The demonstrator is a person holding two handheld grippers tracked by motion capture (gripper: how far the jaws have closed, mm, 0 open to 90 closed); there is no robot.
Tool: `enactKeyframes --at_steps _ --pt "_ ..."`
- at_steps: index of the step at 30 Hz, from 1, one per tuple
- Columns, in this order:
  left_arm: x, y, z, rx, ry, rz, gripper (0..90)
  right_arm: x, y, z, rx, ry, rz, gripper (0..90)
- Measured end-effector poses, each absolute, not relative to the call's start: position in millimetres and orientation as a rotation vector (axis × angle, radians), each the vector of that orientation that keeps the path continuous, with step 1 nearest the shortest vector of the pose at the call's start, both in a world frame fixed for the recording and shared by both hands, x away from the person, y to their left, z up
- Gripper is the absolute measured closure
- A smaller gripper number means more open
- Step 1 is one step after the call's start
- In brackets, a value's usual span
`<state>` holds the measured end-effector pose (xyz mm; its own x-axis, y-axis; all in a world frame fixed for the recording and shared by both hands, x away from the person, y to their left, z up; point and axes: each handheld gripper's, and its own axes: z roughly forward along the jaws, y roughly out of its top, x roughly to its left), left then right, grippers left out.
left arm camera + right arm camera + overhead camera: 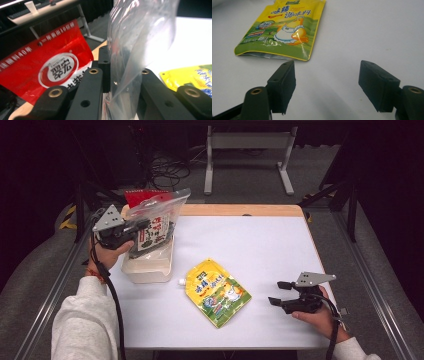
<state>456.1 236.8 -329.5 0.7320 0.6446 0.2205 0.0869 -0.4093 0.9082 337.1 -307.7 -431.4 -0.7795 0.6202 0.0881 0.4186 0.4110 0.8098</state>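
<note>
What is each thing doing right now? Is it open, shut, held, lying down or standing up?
Left gripper: shut on the clear bag, over the tub.
Clear bag: held upright, its bottom down in the tub.
Red packet: standing behind the clear bag.
Tub: open on top, on the table.
Yellow pouch: lying flat, untouched.
Right gripper: open, holding nothing, near the yellow pouch.

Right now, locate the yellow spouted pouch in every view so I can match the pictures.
High view: yellow pouch lies flat at the middle of the white table, near the front.
Left gripper view: its corner at the right edge, beyond the clear bag.
Right gripper view: upper left, beyond the open jaws.
Shared landmark: the white table.
</note>
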Motion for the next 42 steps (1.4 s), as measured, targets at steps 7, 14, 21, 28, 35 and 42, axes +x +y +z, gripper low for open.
enactKeyframes --at_steps 7,14,21,28,35,42 --pt "453 245 -347 1.925 0.644 0.704 63.8 338 -308 -433 0.916 2.454 1.288 29.2" --pt "433 267 -378 1.927 0.741 0.697 63.9 338 -305 -434 0.908 2.468 1.292 29.0" --pt "424 266 -388 1.882 0.772 0.723 71.9 338 -298 -437 0.891 2.505 1.264 29.2" --pt "423 276 -399 1.851 0.764 0.680 72.5 339 -297 -439 0.887 2.519 1.254 28.9" --pt "421 279 -406 1.830 0.768 0.664 72.6 339 -297 -437 0.885 2.515 1.258 28.7" --pt "418 280 -410 1.814 0.788 0.655 72.3 339 -296 -437 0.894 2.506 1.239 28.6"
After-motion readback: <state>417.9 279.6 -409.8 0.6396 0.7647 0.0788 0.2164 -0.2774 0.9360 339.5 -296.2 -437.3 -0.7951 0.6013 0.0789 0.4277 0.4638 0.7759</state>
